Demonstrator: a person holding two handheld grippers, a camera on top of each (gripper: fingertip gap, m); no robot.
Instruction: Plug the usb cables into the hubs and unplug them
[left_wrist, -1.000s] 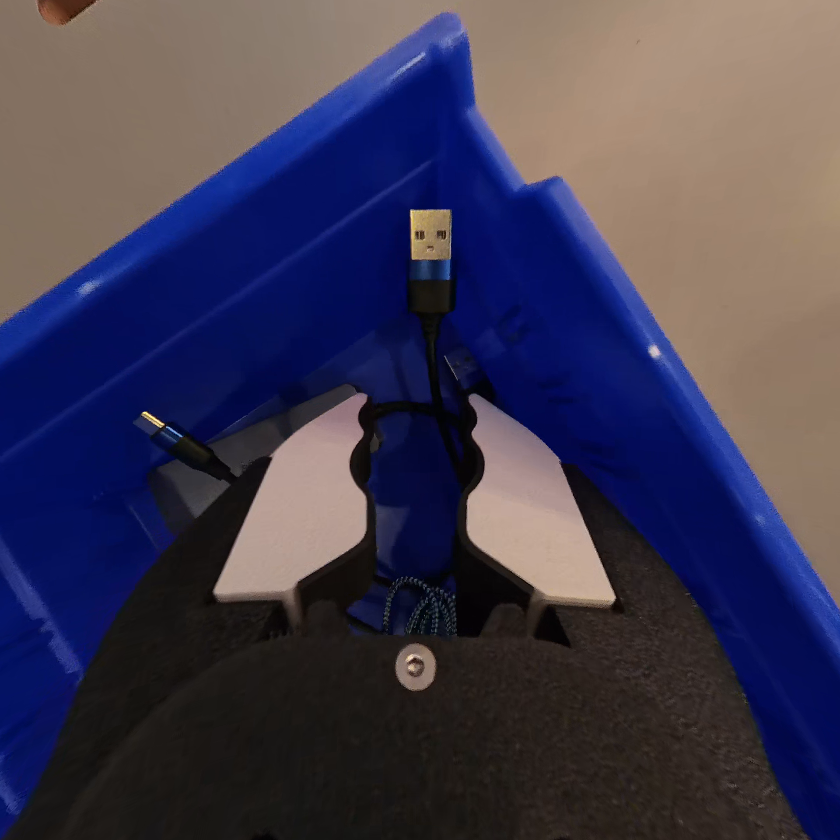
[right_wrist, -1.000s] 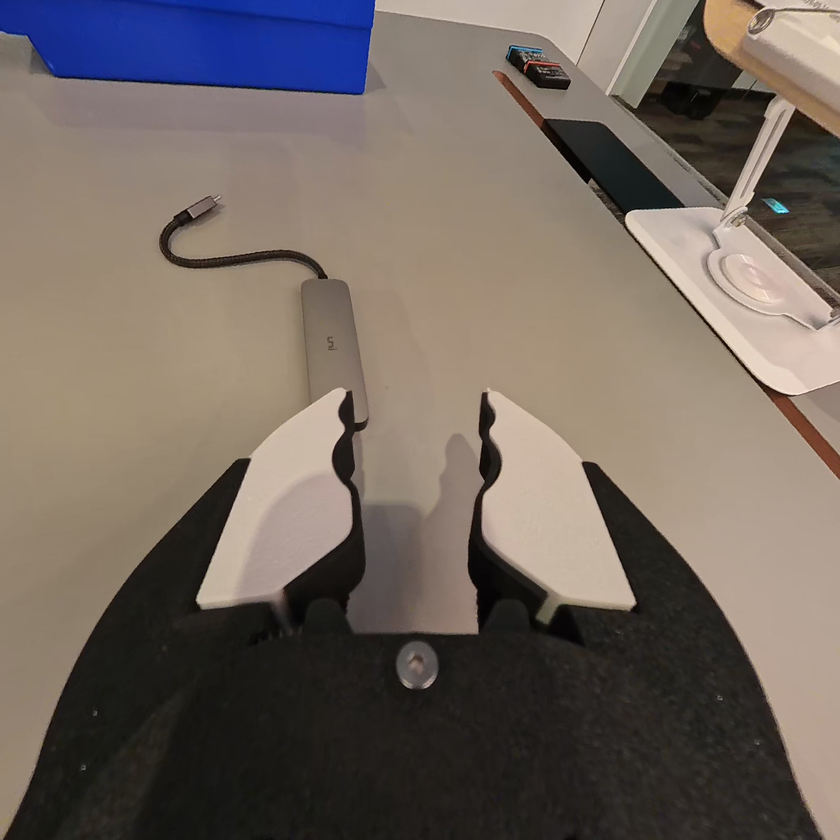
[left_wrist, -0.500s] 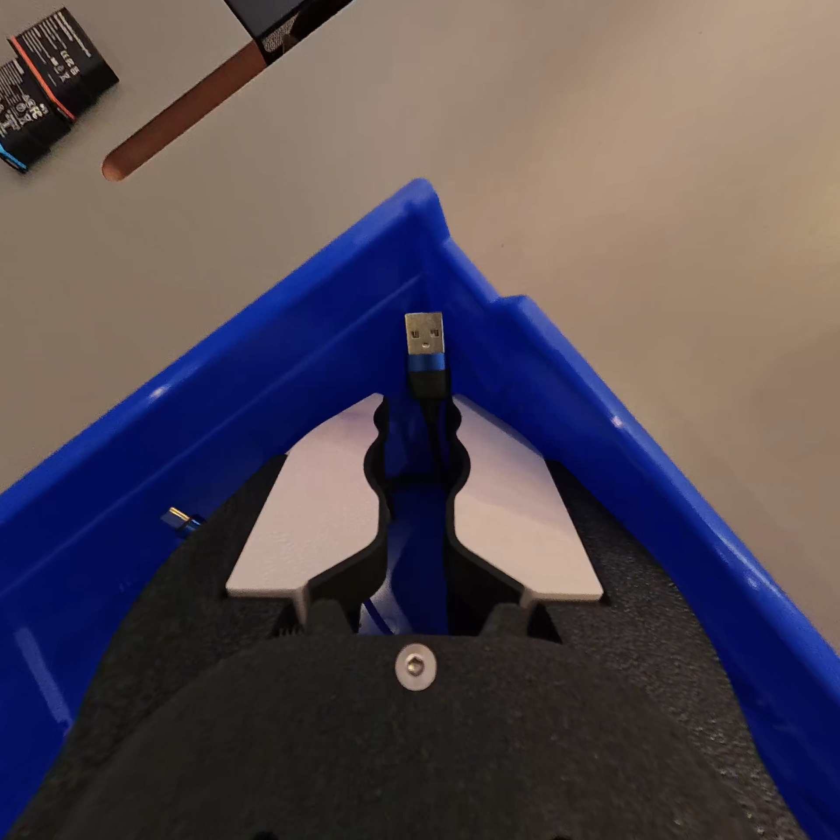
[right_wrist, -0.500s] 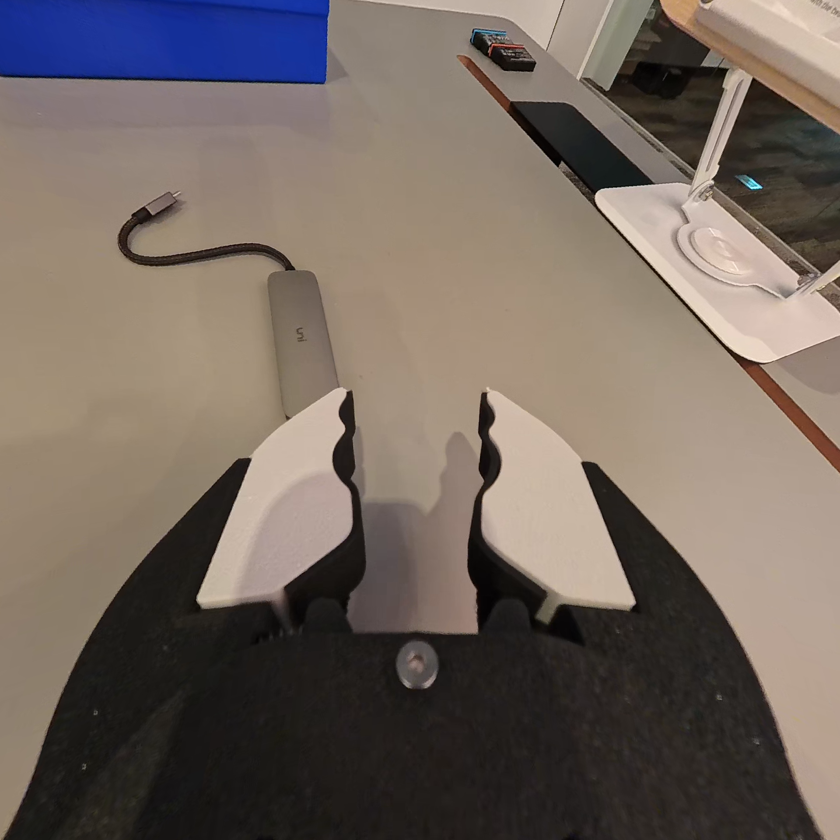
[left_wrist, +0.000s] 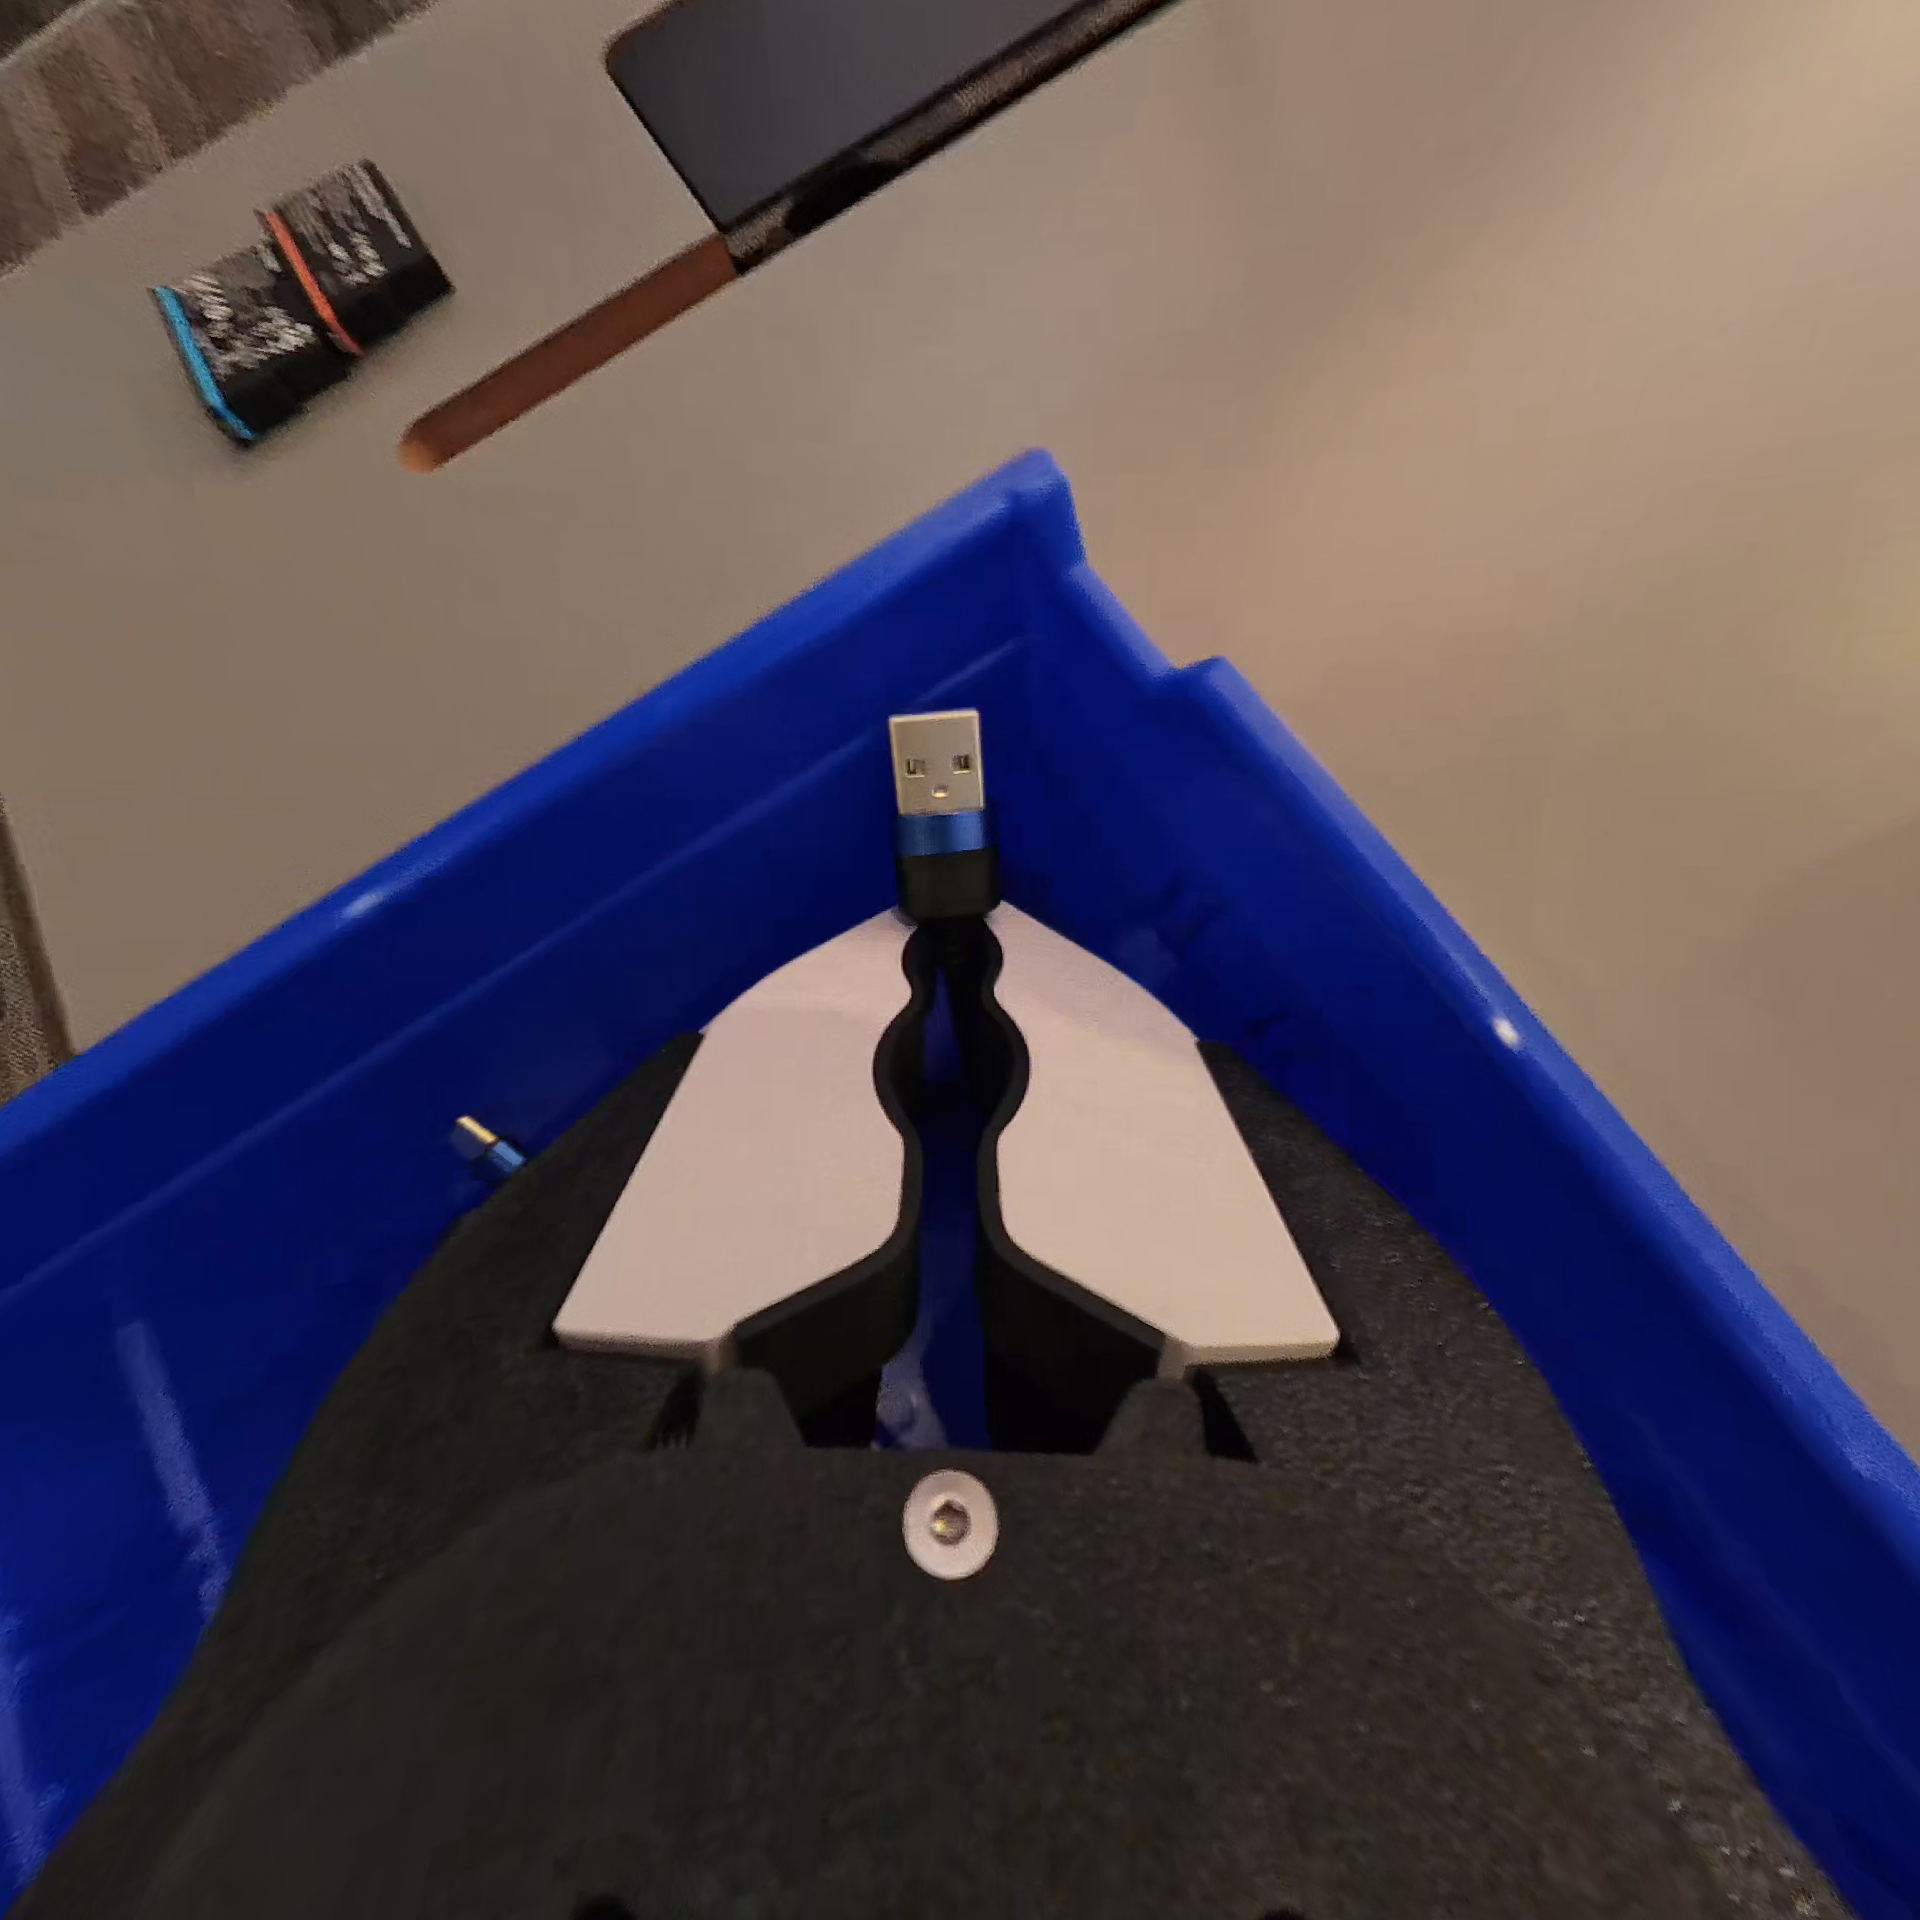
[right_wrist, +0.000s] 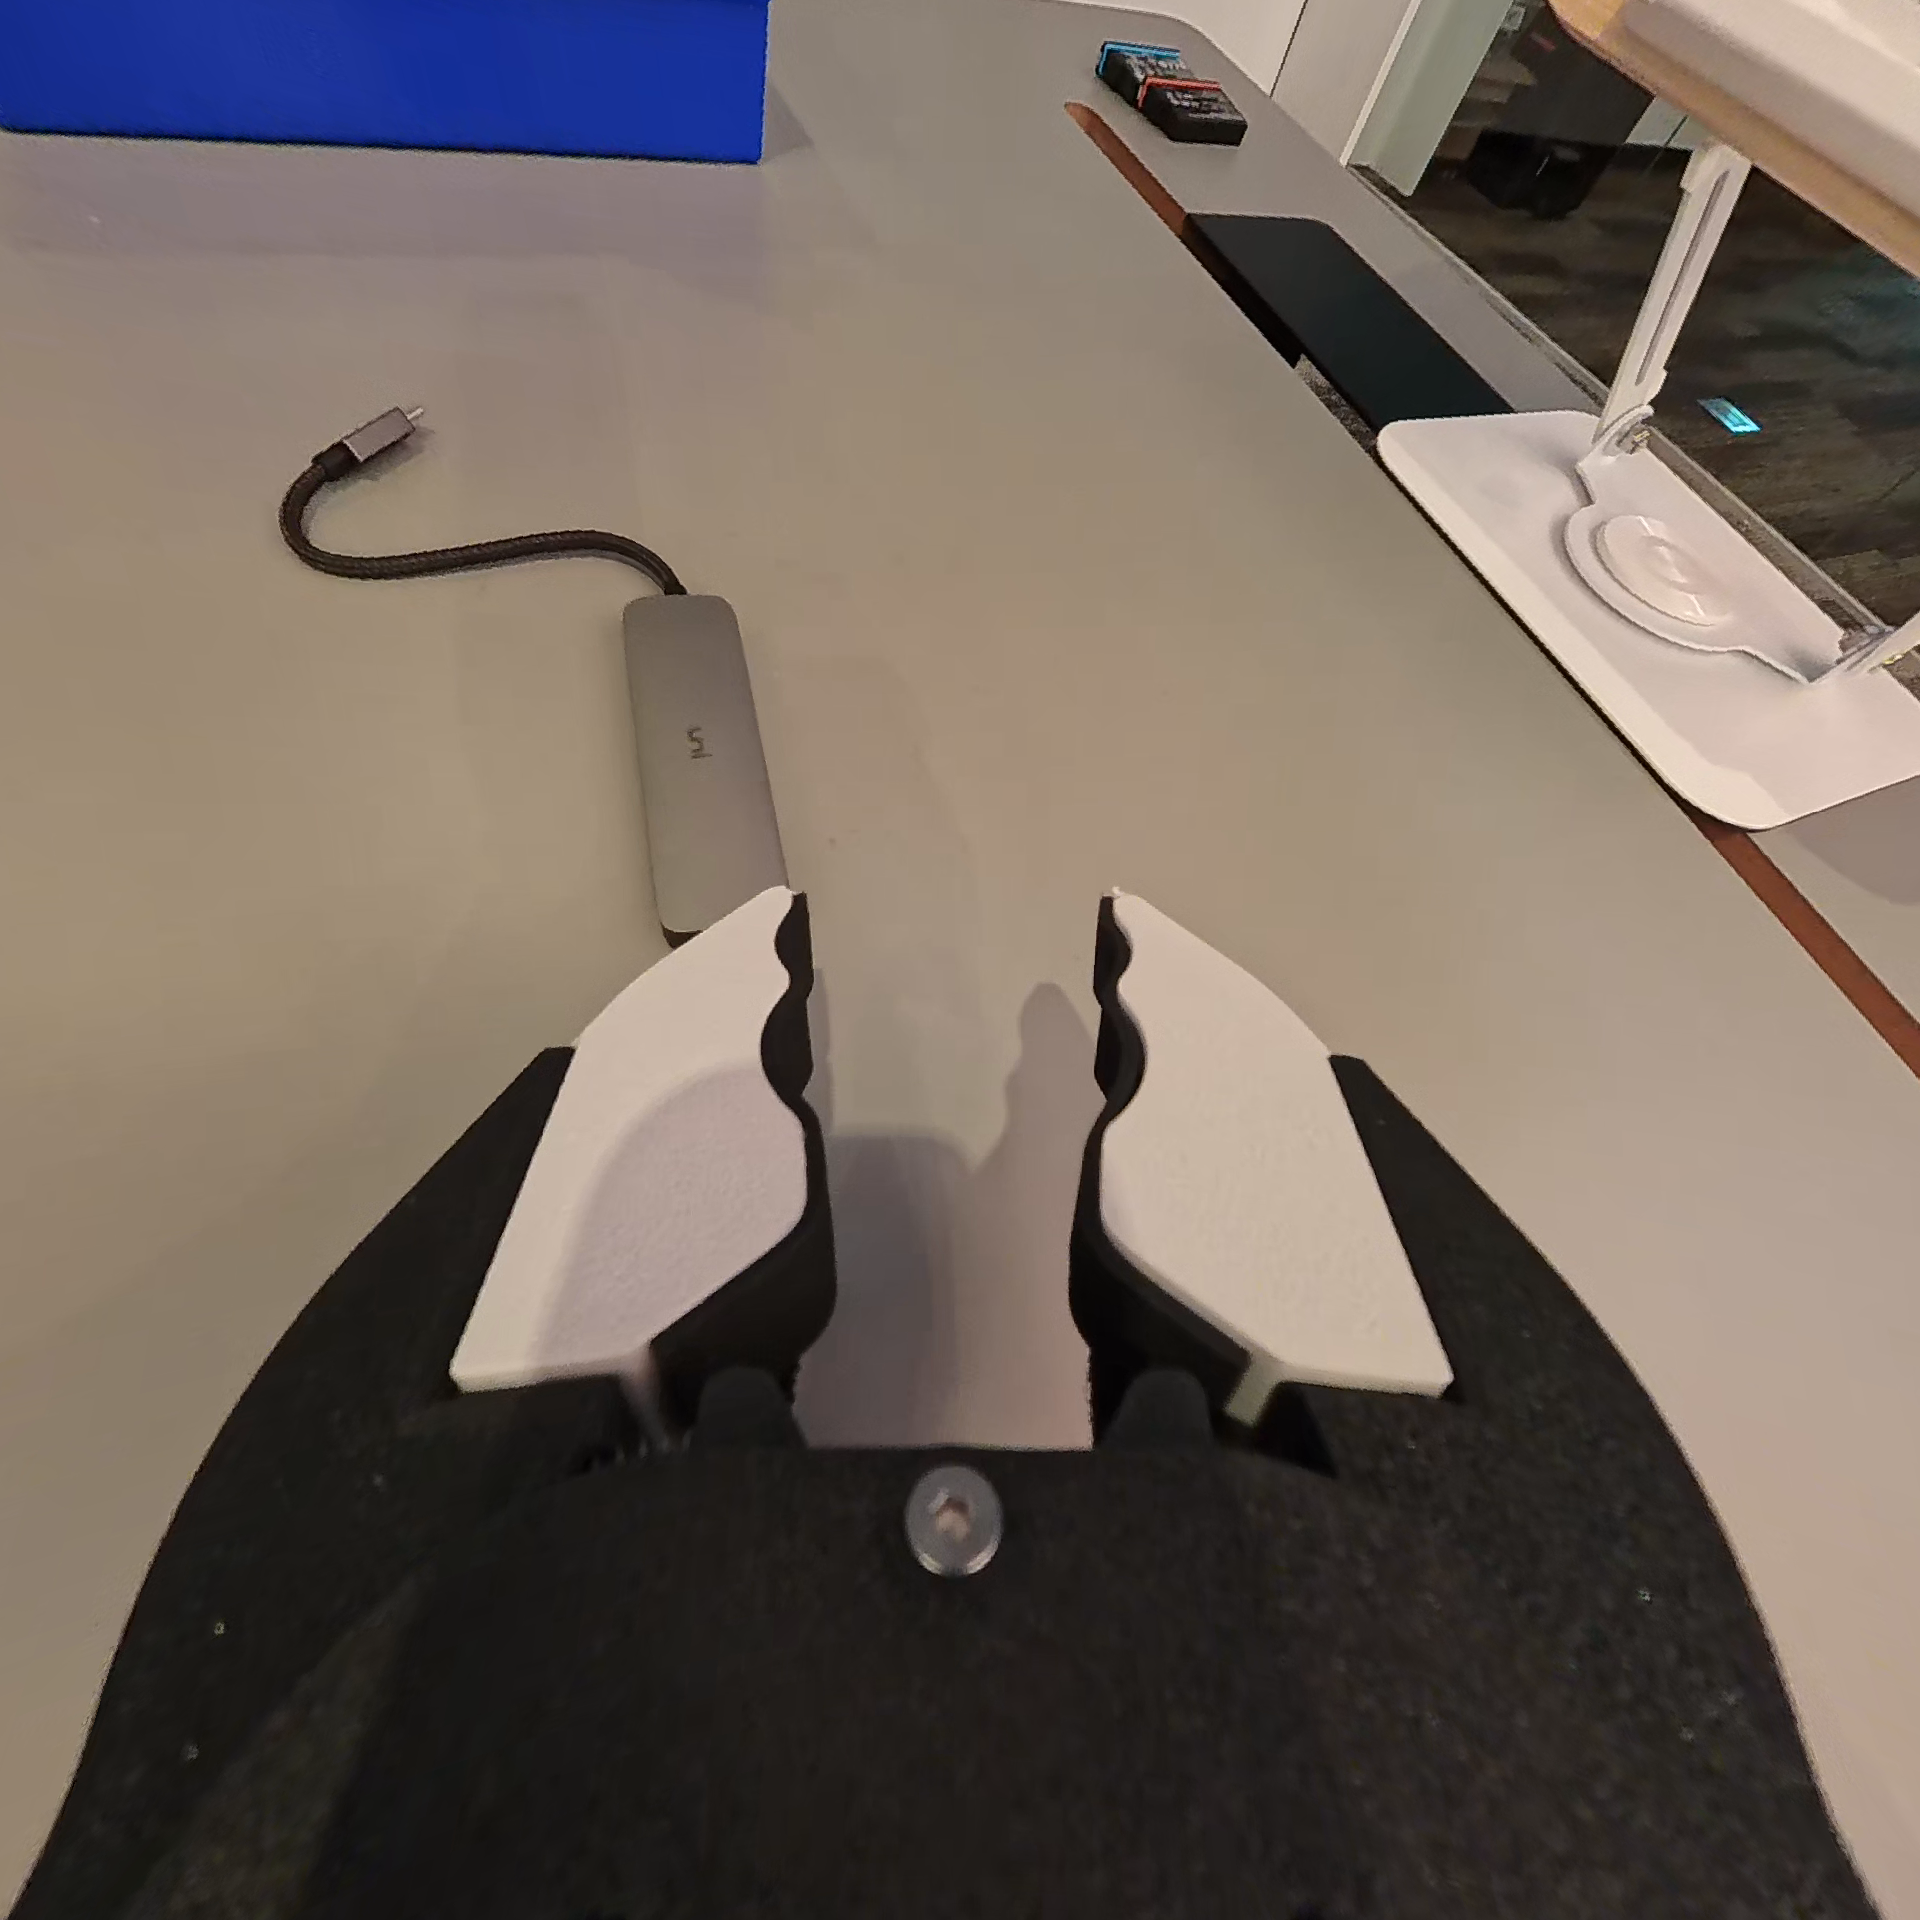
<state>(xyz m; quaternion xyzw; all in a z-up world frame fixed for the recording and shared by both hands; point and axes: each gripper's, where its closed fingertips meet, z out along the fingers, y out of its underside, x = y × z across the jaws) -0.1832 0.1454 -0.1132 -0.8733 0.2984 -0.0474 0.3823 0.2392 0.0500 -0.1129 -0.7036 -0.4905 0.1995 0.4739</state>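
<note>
our left gripper (left_wrist: 948, 935) pinches the usb cable (left_wrist: 940, 821) just below its plug, over the blue bin (left_wrist: 1351, 935); our right gripper (right_wrist: 951, 914) hangs with jaws spread, just beside the grey hub (right_wrist: 701, 748) on the table (right_wrist: 1039, 520)

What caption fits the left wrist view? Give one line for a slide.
Left tool shut on a USB-A cable just behind its plug, held over the corner of the blue bin.
</note>
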